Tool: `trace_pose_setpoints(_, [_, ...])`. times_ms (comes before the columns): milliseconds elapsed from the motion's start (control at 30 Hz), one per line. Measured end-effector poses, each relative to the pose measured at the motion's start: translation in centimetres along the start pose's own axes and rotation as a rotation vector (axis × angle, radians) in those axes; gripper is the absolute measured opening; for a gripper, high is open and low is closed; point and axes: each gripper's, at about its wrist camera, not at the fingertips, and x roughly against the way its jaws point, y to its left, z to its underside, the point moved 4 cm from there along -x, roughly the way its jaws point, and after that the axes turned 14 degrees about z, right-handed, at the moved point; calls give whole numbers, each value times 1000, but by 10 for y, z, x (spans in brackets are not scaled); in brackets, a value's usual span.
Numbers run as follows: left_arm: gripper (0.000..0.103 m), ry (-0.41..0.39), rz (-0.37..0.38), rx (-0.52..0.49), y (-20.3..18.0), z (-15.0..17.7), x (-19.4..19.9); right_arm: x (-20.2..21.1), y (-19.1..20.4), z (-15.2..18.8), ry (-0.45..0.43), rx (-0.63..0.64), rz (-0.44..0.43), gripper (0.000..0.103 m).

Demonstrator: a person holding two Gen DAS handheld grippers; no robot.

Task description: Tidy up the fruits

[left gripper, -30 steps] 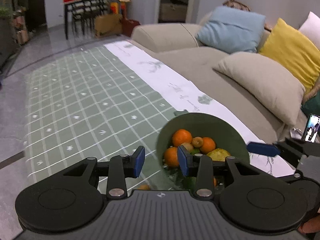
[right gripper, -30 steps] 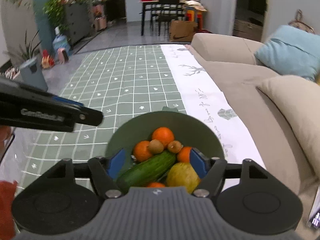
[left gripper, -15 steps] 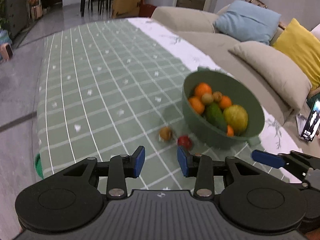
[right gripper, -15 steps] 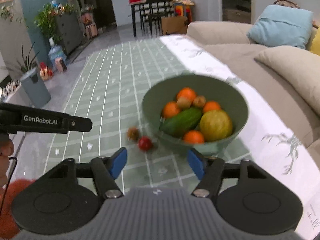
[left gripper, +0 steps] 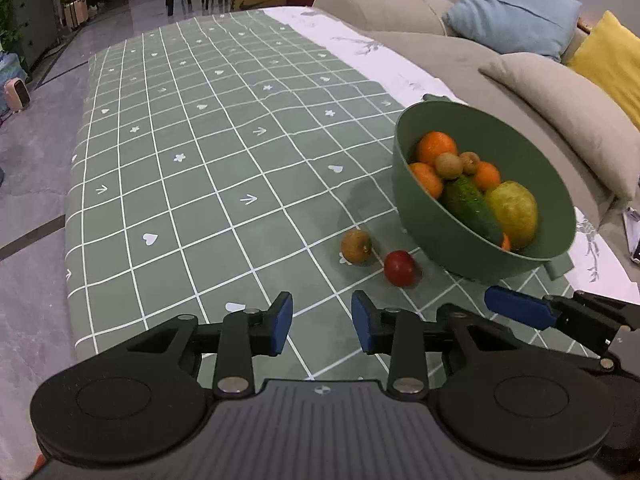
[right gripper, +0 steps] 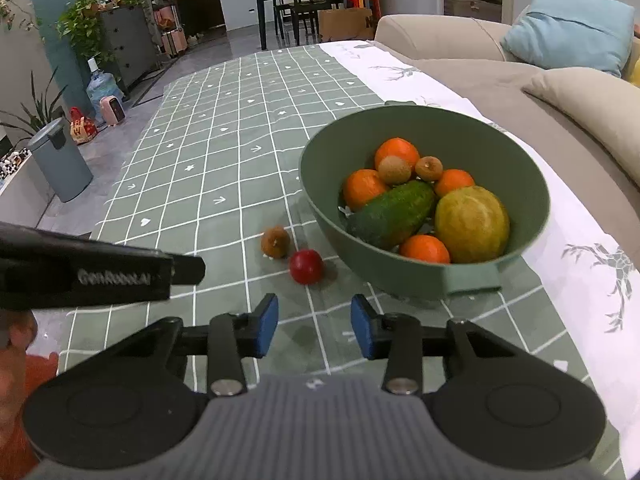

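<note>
Both grippers, left (left gripper: 322, 328) and right (right gripper: 314, 330), level above tablecloth (left gripper: 208, 184), jaws parted, empty.

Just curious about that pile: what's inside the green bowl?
The green bowl holds four oranges, a cucumber, two small brown fruits and a yellow-green fruit. Anything beneath them is hidden.

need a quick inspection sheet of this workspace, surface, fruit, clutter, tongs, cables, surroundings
surface: green checked tablecloth with a white printed strip along the sofa side
job's things: green bowl holding oranges, cucumber, a yellow-green fruit and small brown fruits; red fruit and brown fruit loose on the cloth beside the bowl, apart from each other
clutter: nothing seen
grippers: left tongs open, empty; right tongs open, empty; both short of the loose fruit
cables: nothing seen
surroundings: sofa with cushions, dining table, plants, bin
</note>
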Motion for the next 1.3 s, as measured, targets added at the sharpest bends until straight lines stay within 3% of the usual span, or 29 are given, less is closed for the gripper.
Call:
trace_pose_setpoints(400, [41,26,-10,39,25,-6,-17,-34,11,-8,38,-103,45,36])
trace_pose_setpoints(500, [41,24,-9,66,35,-5,-19,-40,16,-9,34,-105,48,30])
trace_pose_setpoints(733, [41,29,1,96,47,-4,-19,-54,25,-12,36,-100,71,30])
trace_pose_setpoints(933, [41,32,20,101,46,-4,-22,-62,27,-13,50,-110,80,30])
trace_pose_setpoints(1067, [41,37,43,78,38,-6,-25,-67,25,-13,56,-117,53,22])
trace_pose_setpoints(1300, [40,38,82,43,23,-15,-33,-58,14,-9,59,-97,44,21])
